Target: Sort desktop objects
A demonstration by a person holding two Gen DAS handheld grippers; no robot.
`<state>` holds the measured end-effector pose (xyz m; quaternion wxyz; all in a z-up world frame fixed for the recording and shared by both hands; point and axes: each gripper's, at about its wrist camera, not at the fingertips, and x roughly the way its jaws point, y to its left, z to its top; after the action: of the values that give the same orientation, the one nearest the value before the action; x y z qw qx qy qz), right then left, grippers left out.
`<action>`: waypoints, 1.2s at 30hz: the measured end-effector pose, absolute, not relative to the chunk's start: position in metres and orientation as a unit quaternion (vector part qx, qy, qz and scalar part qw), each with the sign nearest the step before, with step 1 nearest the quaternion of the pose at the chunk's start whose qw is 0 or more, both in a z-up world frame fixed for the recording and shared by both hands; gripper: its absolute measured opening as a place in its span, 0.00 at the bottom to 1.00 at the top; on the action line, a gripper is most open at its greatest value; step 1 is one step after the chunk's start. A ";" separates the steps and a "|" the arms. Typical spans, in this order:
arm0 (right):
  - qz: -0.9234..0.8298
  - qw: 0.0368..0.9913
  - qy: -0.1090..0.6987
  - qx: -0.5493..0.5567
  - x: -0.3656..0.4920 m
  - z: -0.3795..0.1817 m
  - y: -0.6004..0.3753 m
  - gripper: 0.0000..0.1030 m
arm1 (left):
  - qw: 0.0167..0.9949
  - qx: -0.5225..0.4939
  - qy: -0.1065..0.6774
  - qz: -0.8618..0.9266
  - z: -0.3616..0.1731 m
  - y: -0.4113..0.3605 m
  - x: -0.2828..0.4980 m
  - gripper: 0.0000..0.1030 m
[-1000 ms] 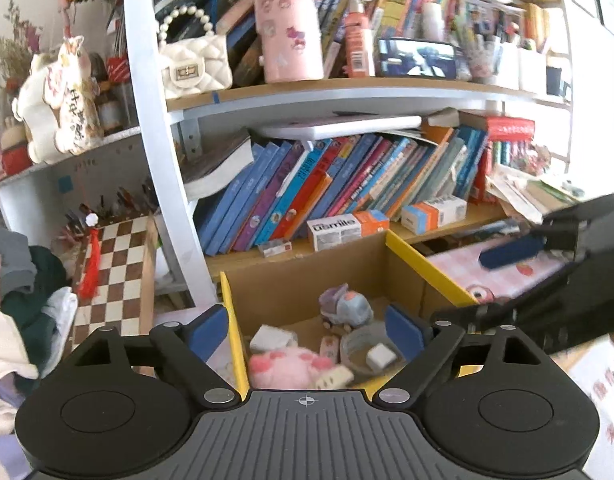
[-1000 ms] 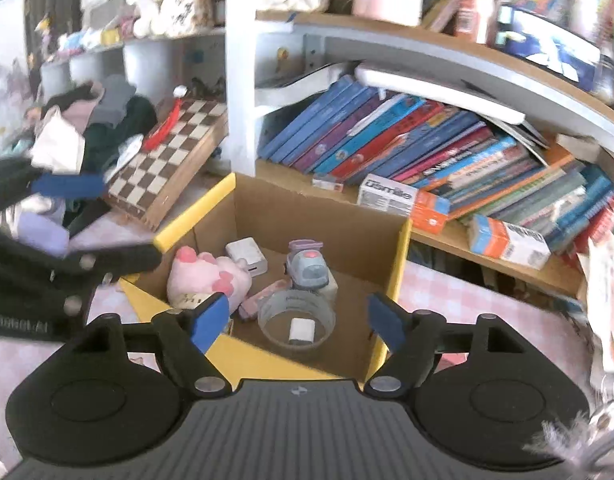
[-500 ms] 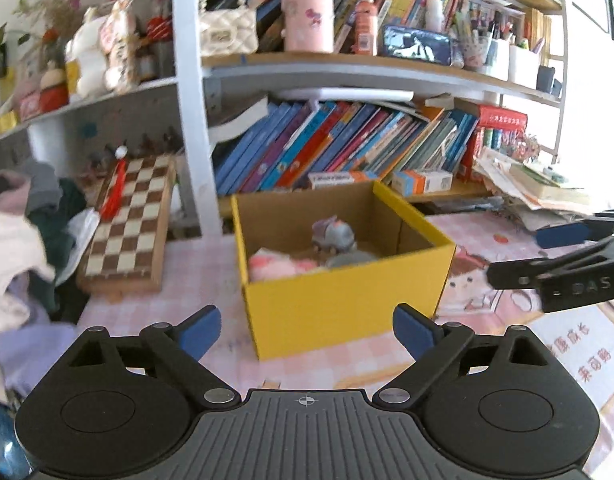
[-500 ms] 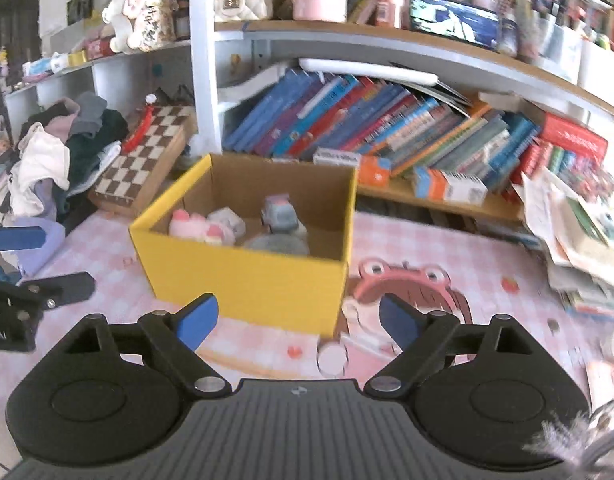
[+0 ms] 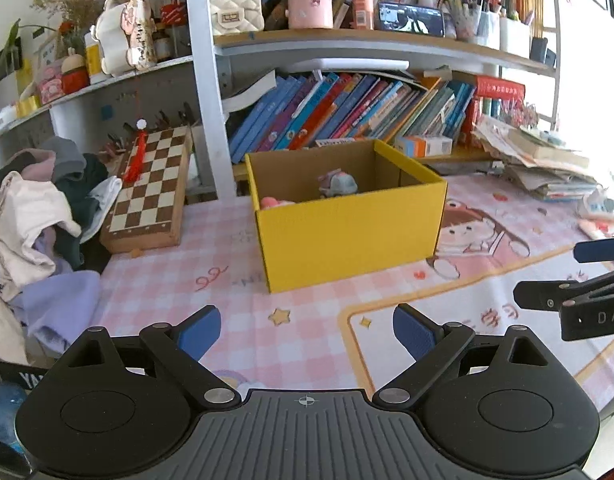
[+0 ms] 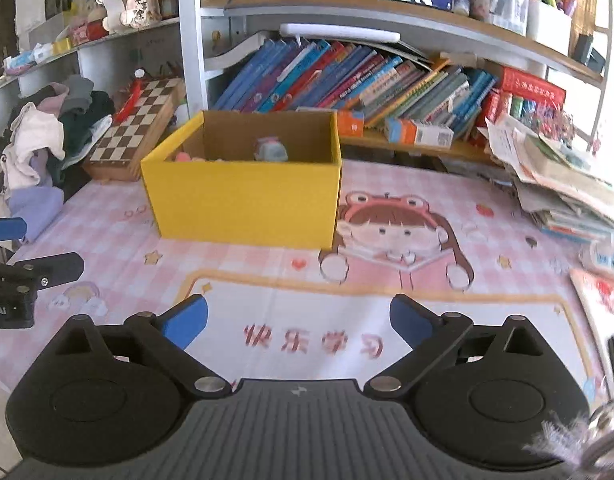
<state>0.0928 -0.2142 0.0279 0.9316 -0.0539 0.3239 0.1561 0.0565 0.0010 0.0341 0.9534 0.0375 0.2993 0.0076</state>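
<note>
**Both grippers held wide and empty over pink desk mat, short of the yellow box**

The left gripper [image 5: 306, 332] hung low over the pink checked desk mat [image 5: 235, 264], its blue-padded fingers [image 5: 199, 330] spread wide with nothing between them. The right gripper [image 6: 299, 322] took much the same pose beside it, jaws equally wide and empty, pointed forward over the white panel of the mat with its red characters. Each tool showed at the edge of the other's view: the right one entered the left wrist view from the right, the left one the right wrist view from the left.

Ahead of both, well clear of the fingertips, stood the open yellow cardboard box [image 5: 349, 236] on the mat. Inside it, a small grey-blue toy [image 5: 337, 184] rose above the rim near the back wall, and a pink soft toy [image 5: 275, 202] showed at the left; whatever else lay on the box floor was hidden by the front wall.

A folding chessboard [image 5: 149, 192] leaned just left of the box, a red tassel draped over its top edge. Farther left lay a heap of clothes [image 5: 31, 216]. Behind the box a white shelf upright [image 5: 205, 80] rose, with a row of slanted books [image 5: 347, 116] on the lower shelf and a small orange-and-white carton [image 5: 423, 146] beside them. A loose stack of papers [image 6: 563, 184] sat at the right of the desk. Nothing stood between either gripper and the box.
</note>
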 end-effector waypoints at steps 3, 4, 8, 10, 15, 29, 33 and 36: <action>0.146 0.934 0.323 -0.051 0.079 0.021 -0.210 0.98 | 0.951 0.043 0.306 0.003 0.027 -0.003 0.047 0.92; 0.143 0.934 0.325 -0.050 0.076 0.019 -0.209 0.98 | 0.950 0.044 0.310 0.000 0.025 -0.004 0.045 0.92; 0.143 0.931 0.331 -0.052 0.063 0.012 -0.202 0.98 | 0.947 0.063 0.315 -0.011 0.020 -0.008 0.038 0.92; 0.147 0.930 0.332 -0.062 0.058 0.011 -0.197 0.98 | 0.947 0.064 0.314 -0.017 0.018 -0.008 0.035 0.92; 0.150 0.929 0.332 -0.070 0.050 0.010 -0.191 0.99 | 0.944 0.059 0.323 -0.028 0.014 -0.007 0.029 0.92; 0.149 0.926 0.338 -0.081 0.042 0.007 -0.183 1.00 | 0.940 0.050 0.336 -0.025 0.007 0.000 0.022 0.93; 0.149 0.926 0.338 -0.081 0.043 0.007 -0.183 1.00 | 0.940 0.049 0.337 -0.018 0.007 0.001 0.022 0.97; 0.151 0.925 0.339 -0.082 0.045 0.007 -0.185 1.00 | 0.939 0.048 0.339 -0.017 0.007 0.003 0.022 0.98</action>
<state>0.0446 -0.1847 0.0065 0.9248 -0.0820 0.3392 0.1513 0.0224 0.0035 0.0072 0.9394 0.0476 0.3392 -0.0168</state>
